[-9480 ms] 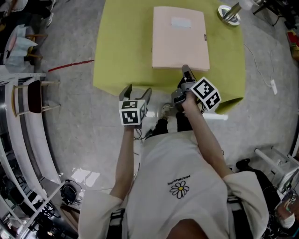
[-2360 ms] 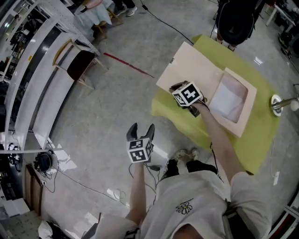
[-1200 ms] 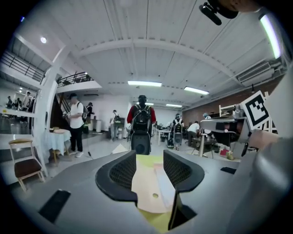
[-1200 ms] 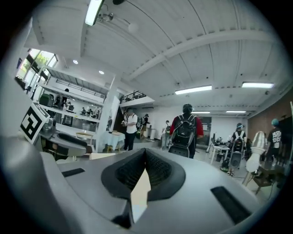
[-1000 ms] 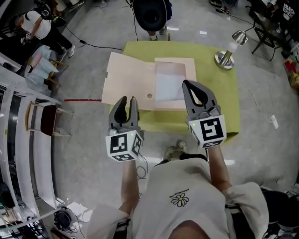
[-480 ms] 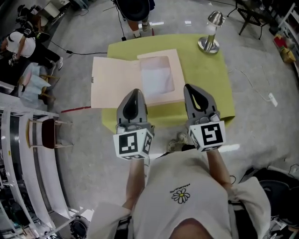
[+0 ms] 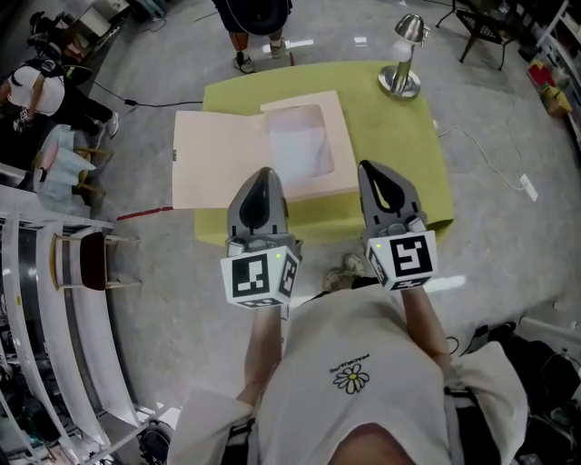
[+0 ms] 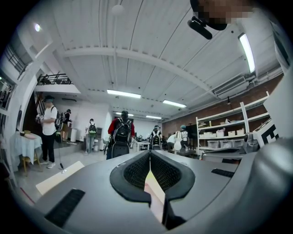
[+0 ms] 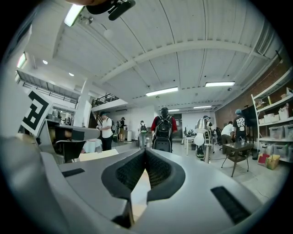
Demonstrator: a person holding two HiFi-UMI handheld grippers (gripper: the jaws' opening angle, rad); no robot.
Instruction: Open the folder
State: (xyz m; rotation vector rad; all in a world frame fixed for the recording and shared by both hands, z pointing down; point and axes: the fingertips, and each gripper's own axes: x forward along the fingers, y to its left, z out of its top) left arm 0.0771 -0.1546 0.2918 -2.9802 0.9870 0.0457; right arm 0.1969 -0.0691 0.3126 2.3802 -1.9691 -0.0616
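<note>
The folder (image 7: 218,159) lay open on the table (image 7: 399,154). Its cover (image 7: 195,173) was folded flat out to the left, and the right half showed a pale sheet (image 7: 300,150) in its recess. Judged from that, the opening looked done.

Both claws were held level on the near side of the table, apart from the folder and touching nothing. The left claw (image 7: 263,177) was clenched with nothing in it, and its own view showed the pads (image 8: 137,171) meeting along one line. The right claw (image 7: 374,177) was clenched and empty too, its pads (image 9: 158,171) pressed together.

The main risk seemed to be the cover. Its left part reached past the table's edge and hung over the floor (image 7: 136,263) with nothing under it. A nudge from the left claw, the nearer one, could tip that flap down, drag the folder sideways, or swing it shut again. I could not tell whether the sheet was loose. If it was, any such jolt might slide it out.

A person (image 7: 254,14) stood at the far edge, and a bump to the table from there could shift the folder as well. The lamp (image 7: 400,68) at the far right corner was well apart from the folder and looked to be no threat.
</note>
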